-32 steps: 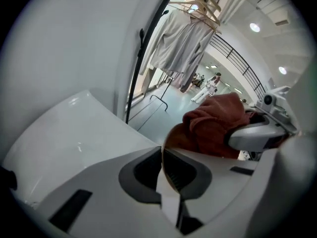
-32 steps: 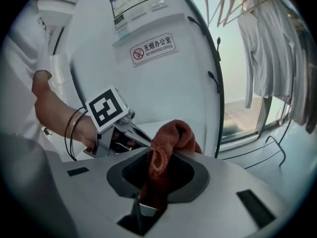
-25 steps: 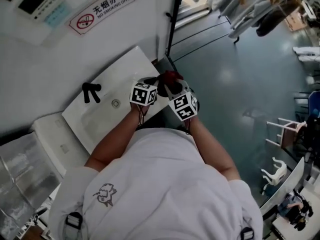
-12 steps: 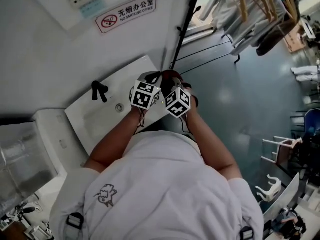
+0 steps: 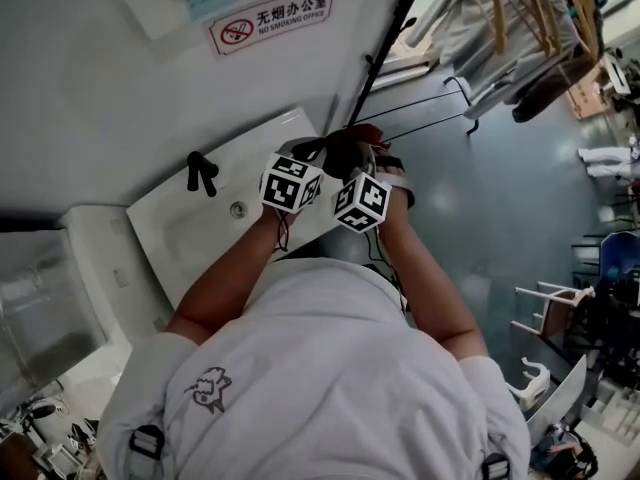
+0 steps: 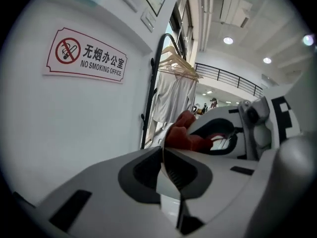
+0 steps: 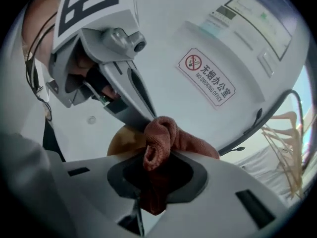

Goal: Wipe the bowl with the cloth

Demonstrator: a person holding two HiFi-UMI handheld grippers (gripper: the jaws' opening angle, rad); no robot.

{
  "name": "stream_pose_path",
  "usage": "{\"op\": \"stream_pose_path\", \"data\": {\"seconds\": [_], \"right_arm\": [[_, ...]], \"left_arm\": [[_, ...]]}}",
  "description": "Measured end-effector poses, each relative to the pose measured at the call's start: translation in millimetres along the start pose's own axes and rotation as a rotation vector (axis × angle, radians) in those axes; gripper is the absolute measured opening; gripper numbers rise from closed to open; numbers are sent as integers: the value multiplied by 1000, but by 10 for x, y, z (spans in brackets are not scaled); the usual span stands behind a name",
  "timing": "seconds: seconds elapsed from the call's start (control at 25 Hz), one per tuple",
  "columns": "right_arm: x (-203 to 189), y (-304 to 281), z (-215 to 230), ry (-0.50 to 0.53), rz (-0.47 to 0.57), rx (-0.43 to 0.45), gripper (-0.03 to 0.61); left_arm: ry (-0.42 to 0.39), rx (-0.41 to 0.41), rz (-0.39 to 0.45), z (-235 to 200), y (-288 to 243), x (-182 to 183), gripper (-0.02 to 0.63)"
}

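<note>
In the right gripper view a tan bowl (image 7: 120, 142) shows just past the rust-red cloth (image 7: 162, 137), and the cloth lies against it. My right gripper (image 7: 153, 177) is shut on the bunched cloth. My left gripper (image 7: 140, 114) grips the bowl's edge. In the left gripper view its jaws (image 6: 166, 158) hold a thin pale rim (image 6: 167, 182) and are opening slightly. The cloth (image 6: 184, 133) and the right gripper (image 6: 250, 128) sit just beyond. In the head view both grippers (image 5: 318, 158) (image 5: 358, 163) meet at the cloth (image 5: 350, 140) over the sink's right end.
A white sink (image 5: 190, 230) with a black faucet (image 5: 201, 173) stands against the white wall under a no-smoking sign (image 5: 270, 20). A black coat rack (image 5: 385, 43) with hangers stands beside it. Grey floor (image 5: 500, 198) extends to the right.
The head view has tilted, so the sign sits lower in frame. The right gripper's cube has drawn closer to the left one. Both stay by the cloth over the sink's end.
</note>
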State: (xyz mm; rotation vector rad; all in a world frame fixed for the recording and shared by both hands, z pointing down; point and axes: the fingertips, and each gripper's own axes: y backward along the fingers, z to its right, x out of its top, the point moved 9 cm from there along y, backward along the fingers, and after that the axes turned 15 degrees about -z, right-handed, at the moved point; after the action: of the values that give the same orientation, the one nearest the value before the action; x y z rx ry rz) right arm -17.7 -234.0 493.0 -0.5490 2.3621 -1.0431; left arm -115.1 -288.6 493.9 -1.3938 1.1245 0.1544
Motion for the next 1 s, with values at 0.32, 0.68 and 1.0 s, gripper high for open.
{"op": "stream_pose_path", "data": {"seconds": [0.32,0.68,1.0], "right_arm": [[241,29,-396,148,100,188,78],[37,47,50,74,1,35,78],[234,108,-275,174,95,195,78]], "left_arm": [[-15,52,91,-136,172,76,35],[39,11,52,-159,149,-46,31],[-38,10,81,4,238,92,34]]}}
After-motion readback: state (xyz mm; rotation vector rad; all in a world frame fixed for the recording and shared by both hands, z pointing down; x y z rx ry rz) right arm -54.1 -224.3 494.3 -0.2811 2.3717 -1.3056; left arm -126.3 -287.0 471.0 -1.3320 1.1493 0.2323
